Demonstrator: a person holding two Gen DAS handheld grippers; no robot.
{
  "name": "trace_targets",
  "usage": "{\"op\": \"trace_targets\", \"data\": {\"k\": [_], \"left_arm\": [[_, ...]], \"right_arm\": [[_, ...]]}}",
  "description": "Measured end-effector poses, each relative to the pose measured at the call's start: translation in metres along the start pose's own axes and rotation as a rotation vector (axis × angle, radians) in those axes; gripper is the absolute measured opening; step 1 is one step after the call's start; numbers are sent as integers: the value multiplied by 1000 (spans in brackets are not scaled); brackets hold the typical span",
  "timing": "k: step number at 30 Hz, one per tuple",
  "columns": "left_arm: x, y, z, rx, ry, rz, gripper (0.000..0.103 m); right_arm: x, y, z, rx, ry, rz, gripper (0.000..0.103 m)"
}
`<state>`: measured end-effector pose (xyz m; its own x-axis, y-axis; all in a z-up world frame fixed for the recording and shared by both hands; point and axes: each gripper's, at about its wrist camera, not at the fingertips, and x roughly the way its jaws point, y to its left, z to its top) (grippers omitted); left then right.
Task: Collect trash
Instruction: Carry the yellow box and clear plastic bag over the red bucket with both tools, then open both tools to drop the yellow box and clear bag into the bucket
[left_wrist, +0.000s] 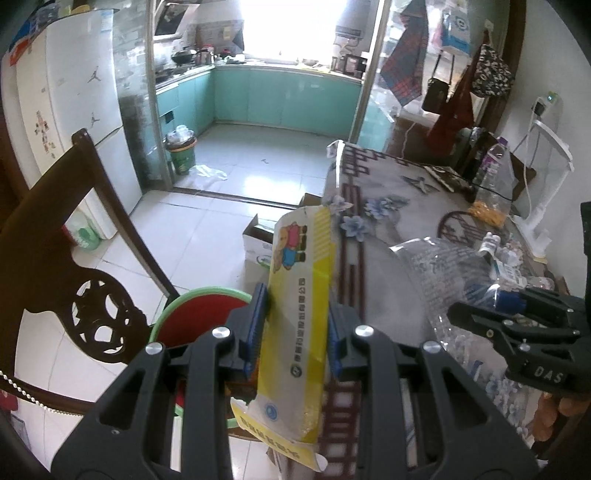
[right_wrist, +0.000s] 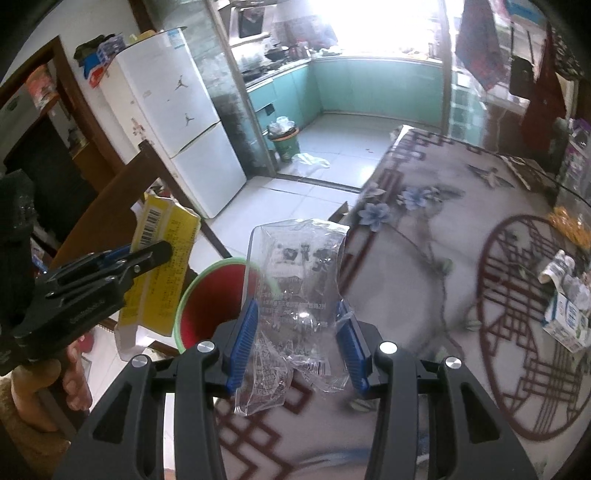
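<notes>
1. While both hands hold their loads near the red plastic bin with the pale green rim (left_wrist: 199, 325), the left tongs (left_wrist: 295, 325) are pinching a flattened yellow and white cardboard carton printed with cartoon bears (left_wrist: 299, 295) between their blue ribbed pads (left_wrist: 256, 325).
2. That carton stands roughly upright, its top just right of the bin's rim in the left wrist view.
3. The right tongs (right_wrist: 295, 339) are pinching a crumpled clear plastic wrapper with dark print (right_wrist: 295, 280), which overlaps the bin's right edge in the right wrist view.
4. Right of the bin lies the table with a grey flowered cloth and dark red lattice pattern (right_wrist: 424, 258).
5. Far from the bin, at the table's right side, sits what looks like a small blue and white milk carton (right_wrist: 567, 317), though blur makes that uncertain.
6. A dark carved wooden chair (left_wrist: 85, 288) stands just left of the bin.
</notes>
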<state>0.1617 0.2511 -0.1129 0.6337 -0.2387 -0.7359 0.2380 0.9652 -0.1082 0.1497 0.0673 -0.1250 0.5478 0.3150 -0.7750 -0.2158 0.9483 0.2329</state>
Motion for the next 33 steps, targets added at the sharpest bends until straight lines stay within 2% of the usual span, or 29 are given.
{"op": "trace_targets", "data": {"k": [19, 26, 33], "left_arm": [[26, 75, -9, -99, 68, 112, 29], [38, 105, -18, -154, 106, 147, 29], [60, 125, -20, -179, 149, 148, 29]], "right_arm": [[67, 59, 18, -117, 92, 84, 43], [96, 79, 25, -164, 134, 89, 43], [122, 91, 28, -188, 174, 79, 43]]}}
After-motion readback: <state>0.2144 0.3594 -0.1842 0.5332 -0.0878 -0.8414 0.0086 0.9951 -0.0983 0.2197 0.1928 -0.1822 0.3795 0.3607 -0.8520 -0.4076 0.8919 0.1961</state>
